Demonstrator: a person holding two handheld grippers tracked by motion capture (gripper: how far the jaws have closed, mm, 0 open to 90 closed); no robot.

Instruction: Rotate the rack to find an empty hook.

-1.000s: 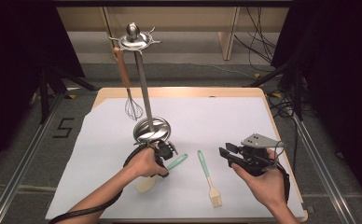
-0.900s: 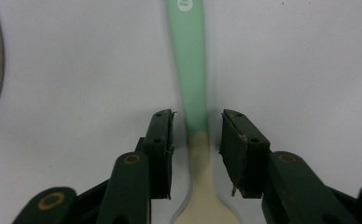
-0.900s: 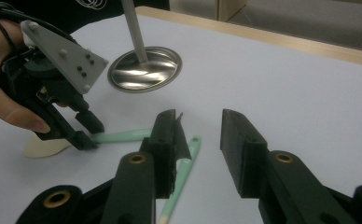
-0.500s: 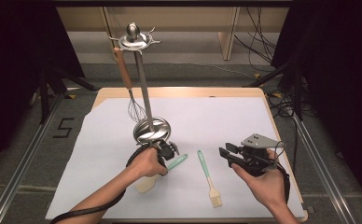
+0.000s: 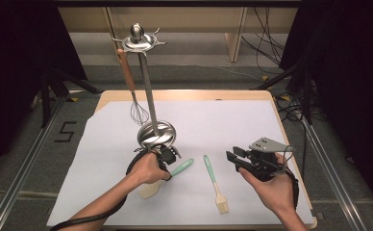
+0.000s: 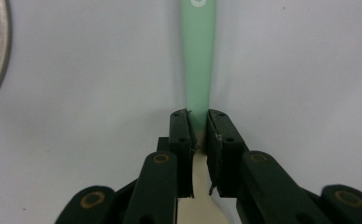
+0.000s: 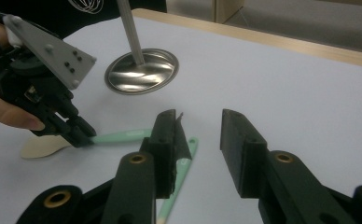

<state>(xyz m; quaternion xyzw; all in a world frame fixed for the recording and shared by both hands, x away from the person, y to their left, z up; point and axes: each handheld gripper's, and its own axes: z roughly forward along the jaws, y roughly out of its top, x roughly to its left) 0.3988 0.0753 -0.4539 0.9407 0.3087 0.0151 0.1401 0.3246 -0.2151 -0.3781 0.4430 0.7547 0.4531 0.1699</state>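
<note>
Spatula [image 6: 198,60] pinched by just-closing left hand-held gripper [image 6: 198,128] | right hand-held gripper [image 7: 198,140] spread, empty

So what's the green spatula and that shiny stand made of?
The mint-green-handled spatula with the cream blade looks like matte silicone or plastic: smooth, no glare. The tall silver utensil stand with the round base looks like polished metal, probably steel: its base mirrors the light.

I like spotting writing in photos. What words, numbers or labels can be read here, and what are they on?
"5": black figure on the grey floor left of the table.
A white mark at the end of the green spatula handle in the left gripper view is cut off, unreadable.
</note>
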